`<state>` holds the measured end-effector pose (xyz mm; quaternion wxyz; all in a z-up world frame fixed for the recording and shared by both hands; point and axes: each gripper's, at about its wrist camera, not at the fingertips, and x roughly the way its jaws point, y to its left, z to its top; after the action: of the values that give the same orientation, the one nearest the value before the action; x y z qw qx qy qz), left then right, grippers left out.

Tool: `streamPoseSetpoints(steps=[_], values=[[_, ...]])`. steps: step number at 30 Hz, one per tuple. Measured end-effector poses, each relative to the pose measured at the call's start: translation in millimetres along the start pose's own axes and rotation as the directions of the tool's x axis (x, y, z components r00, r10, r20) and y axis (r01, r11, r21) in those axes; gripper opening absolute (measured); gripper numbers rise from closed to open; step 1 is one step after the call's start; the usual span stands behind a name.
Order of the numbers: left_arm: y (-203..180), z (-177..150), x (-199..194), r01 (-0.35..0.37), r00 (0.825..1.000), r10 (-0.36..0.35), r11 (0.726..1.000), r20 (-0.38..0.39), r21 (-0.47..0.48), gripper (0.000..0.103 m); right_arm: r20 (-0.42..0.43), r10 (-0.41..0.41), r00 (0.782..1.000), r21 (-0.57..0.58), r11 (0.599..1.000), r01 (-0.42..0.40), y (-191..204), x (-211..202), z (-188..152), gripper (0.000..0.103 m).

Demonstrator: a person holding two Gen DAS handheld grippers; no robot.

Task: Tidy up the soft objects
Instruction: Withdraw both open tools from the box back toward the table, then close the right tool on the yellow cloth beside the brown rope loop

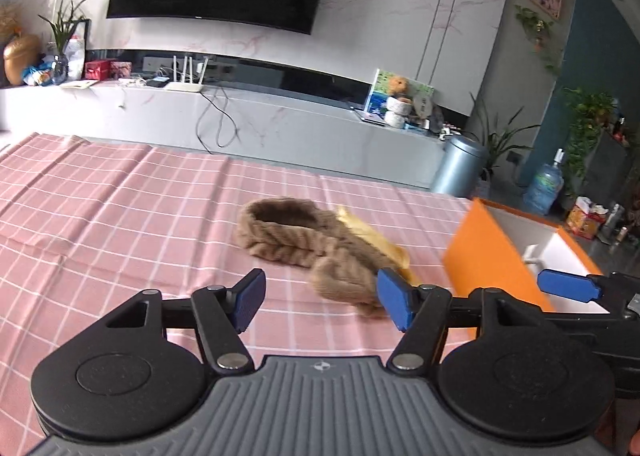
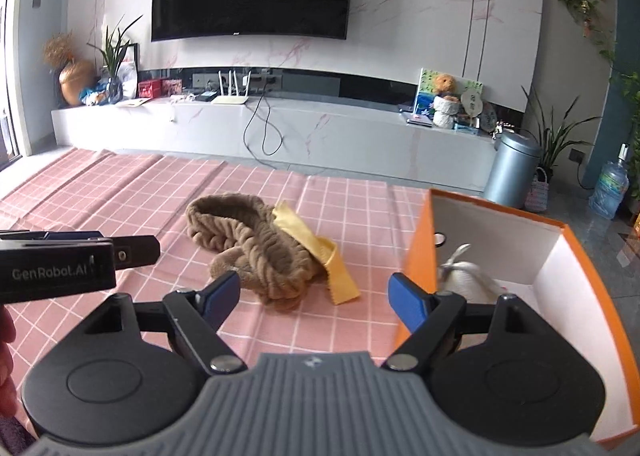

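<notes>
Scarf (image 2: 256,252), brown, lay at frame centre on the table (image 2: 120,192), overlapping a yellow cloth (image 2: 336,272), left of the box (image 2: 416,256). Both grippers (image 1: 320,302) (image 2: 314,302) had fingers wide, empty. Risk: one grab could lift both items together.

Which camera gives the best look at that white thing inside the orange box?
The right wrist view: the white soft item shows inside the orange box. The left wrist view catches only a sliver.

My left gripper (image 1: 321,304) and right gripper (image 2: 313,302) match: black linkage arms, silver pivot screws, blue pads, ribbed grey housing between round black discs. One side reads "GenRobot.AI".
</notes>
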<state>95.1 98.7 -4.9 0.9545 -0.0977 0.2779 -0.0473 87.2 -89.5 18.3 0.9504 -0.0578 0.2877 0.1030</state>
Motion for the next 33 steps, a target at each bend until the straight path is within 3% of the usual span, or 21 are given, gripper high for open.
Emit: streamPoseSetpoints(steps=[9,14,23,25,27,28,30,33], values=[[27.7,-0.8,35.9,-0.006,0.994,0.001,0.999,-0.109,-0.047,0.072,-0.107,0.005,0.994,-0.047,0.999,-0.01,17.3,69.0,6.5,0.079],[38.0,3.7,56.8,-0.01,0.988,-0.008,0.994,-0.154,-0.112,0.072,-0.143,0.031,0.989,0.0,1.0,-0.031,18.3,107.4,20.0,0.08],[39.2,8.6,74.3,-0.045,0.982,0.024,0.993,-0.185,-0.109,0.072,-0.239,0.015,0.971,0.136,0.991,0.018,13.6,166.0,23.2,0.077],[39.1,8.6,77.0,-0.039,0.981,0.017,0.993,-0.194,-0.114,0.072,-0.255,0.079,0.964,0.183,0.983,-0.032,9.3,170.5,18.7,0.048],[39.8,8.5,78.1,-0.034,0.979,0.008,0.991,-0.202,-0.127,0.072,-0.249,0.107,0.963,0.171,0.983,-0.065,12.8,168.8,16.5,0.035],[40.1,8.7,77.5,-0.029,0.978,0.0,0.99,-0.208,-0.14,0.072,-0.242,0.118,0.963,0.147,0.986,-0.083,16.6,165.6,16.0,0.019],[40.4,9.6,73.5,-0.007,0.977,-0.029,0.986,-0.209,-0.169,0.068,-0.245,0.154,0.957,0.126,0.984,-0.126,22.9,158.6,14.5,0.013],[39.4,11.9,65.5,-0.015,0.977,-0.023,0.984,-0.21,-0.175,0.067,-0.252,0.219,0.943,0.16,0.97,-0.183,24.1,148.2,9.3,0.011]])
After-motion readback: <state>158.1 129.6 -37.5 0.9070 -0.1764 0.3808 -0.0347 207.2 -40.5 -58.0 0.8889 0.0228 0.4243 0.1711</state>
